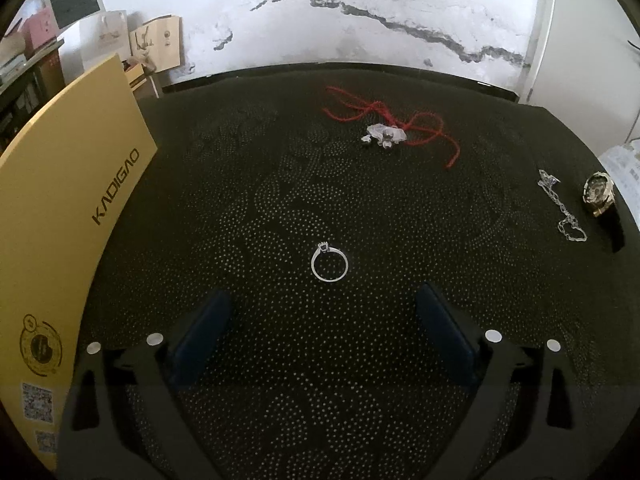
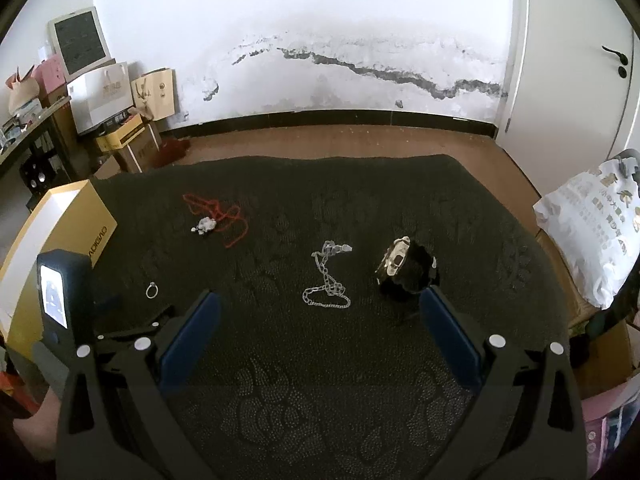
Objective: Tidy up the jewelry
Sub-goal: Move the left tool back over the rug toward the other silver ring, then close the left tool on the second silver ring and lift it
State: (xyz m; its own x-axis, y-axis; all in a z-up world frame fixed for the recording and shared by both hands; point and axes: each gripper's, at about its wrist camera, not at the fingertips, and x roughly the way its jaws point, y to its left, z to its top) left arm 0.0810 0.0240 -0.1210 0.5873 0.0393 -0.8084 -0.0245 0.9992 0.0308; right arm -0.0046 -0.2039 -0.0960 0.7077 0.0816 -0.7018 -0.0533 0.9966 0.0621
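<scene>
A silver ring (image 1: 329, 263) lies on the dark dotted mat (image 1: 260, 184), just ahead of my open, empty left gripper (image 1: 322, 304). A red cord with a silver pendant (image 1: 384, 134) lies farther back. A silver chain (image 1: 562, 208) and a gold watch (image 1: 598, 194) lie at the right. In the right wrist view my right gripper (image 2: 320, 308) is open and empty, with the chain (image 2: 326, 280) just ahead between the fingers and the watch (image 2: 404, 270) near the right fingertip. The ring (image 2: 152, 290) and red cord (image 2: 216, 216) lie at the left.
A yellow box (image 1: 60, 216) stands open at the mat's left edge, also in the right wrist view (image 2: 60, 216). The left gripper's body (image 2: 64, 300) shows at the left. A white bag (image 2: 592, 224) sits off the mat at the right. Shelves and bags stand by the wall.
</scene>
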